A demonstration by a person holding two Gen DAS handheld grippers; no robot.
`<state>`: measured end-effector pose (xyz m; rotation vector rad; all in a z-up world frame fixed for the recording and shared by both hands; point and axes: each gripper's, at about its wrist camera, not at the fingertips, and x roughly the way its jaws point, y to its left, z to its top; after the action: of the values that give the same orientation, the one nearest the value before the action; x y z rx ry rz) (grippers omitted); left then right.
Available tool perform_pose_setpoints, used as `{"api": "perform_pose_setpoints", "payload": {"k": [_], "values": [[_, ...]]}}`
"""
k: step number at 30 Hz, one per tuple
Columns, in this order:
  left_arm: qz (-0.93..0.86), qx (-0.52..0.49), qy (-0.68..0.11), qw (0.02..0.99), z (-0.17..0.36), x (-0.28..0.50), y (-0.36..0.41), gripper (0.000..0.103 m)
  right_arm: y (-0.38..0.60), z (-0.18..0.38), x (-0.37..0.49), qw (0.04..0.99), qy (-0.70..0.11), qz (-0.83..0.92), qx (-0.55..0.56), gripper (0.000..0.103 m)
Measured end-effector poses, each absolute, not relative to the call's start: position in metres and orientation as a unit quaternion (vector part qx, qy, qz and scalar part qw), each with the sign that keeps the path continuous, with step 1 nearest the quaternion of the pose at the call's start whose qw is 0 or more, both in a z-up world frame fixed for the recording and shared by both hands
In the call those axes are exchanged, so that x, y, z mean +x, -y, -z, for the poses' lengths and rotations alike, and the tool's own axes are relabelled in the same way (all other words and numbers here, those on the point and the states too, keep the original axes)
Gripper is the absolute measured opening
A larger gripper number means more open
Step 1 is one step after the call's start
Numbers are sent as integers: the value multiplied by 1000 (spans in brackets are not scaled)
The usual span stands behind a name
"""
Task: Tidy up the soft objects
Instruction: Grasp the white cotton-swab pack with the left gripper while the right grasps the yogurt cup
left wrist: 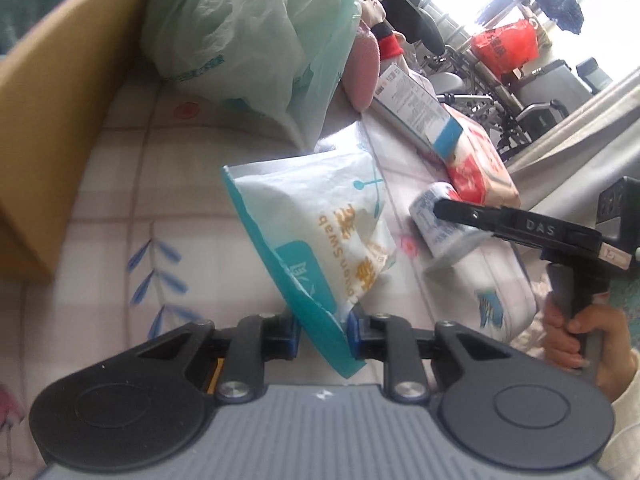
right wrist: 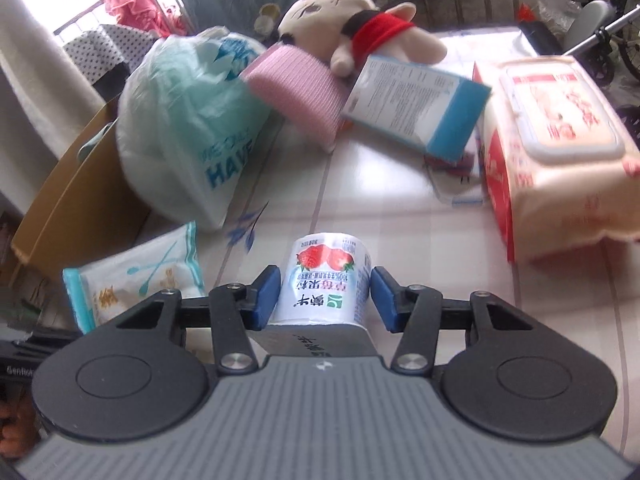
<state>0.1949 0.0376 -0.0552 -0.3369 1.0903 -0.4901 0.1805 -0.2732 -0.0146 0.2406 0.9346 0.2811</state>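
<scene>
My left gripper (left wrist: pixel 324 332) is shut on the lower corner of a teal-and-white cotton swab packet (left wrist: pixel 320 220), which stands tilted above the checked cloth (left wrist: pixel 168 184). The same packet (right wrist: pixel 136 276) shows at the lower left of the right wrist view. My right gripper (right wrist: pixel 325 296) is shut on a strawberry yoghurt cup (right wrist: pixel 324 272) lying on its side, both blue pads against its wall. In the left wrist view one black finger (left wrist: pixel 500 220) of the right gripper crosses that cup (left wrist: pixel 436 220), and a person's hand (left wrist: pixel 576 332) holds its handle.
A cardboard box (right wrist: pixel 80 184) stands at the left beside a pale green plastic bag (right wrist: pixel 184 128). Behind lie a pink ribbed cushion (right wrist: pixel 296 92), a plush doll (right wrist: pixel 360 28), a blue-and-white carton (right wrist: pixel 416 108) and a wet wipes pack (right wrist: pixel 560 152).
</scene>
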Motion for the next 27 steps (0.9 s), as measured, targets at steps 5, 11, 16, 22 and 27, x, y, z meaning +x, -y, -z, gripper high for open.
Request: {"api": "perform_pose_setpoints", "payload": {"k": [5,11,16,22,27], "values": [[214,-108,-498,833,47,174,-36,36,268,9,151,871,-462,-147,80,49],[181,-25,-453,873,33,158,-30,83,254,-3,143,883,-452,-127,6,55],[179,23,-423,888,23,148,-29,96,253,-8,146,882,-453,-126,14,75],[221,125,-380,889,19,156,-6,102,243,0,151,871,-472,-134,9,88],[252,122,-400,873,30,179,10,103,242,15,153,865,-485,-124,19,88]]}}
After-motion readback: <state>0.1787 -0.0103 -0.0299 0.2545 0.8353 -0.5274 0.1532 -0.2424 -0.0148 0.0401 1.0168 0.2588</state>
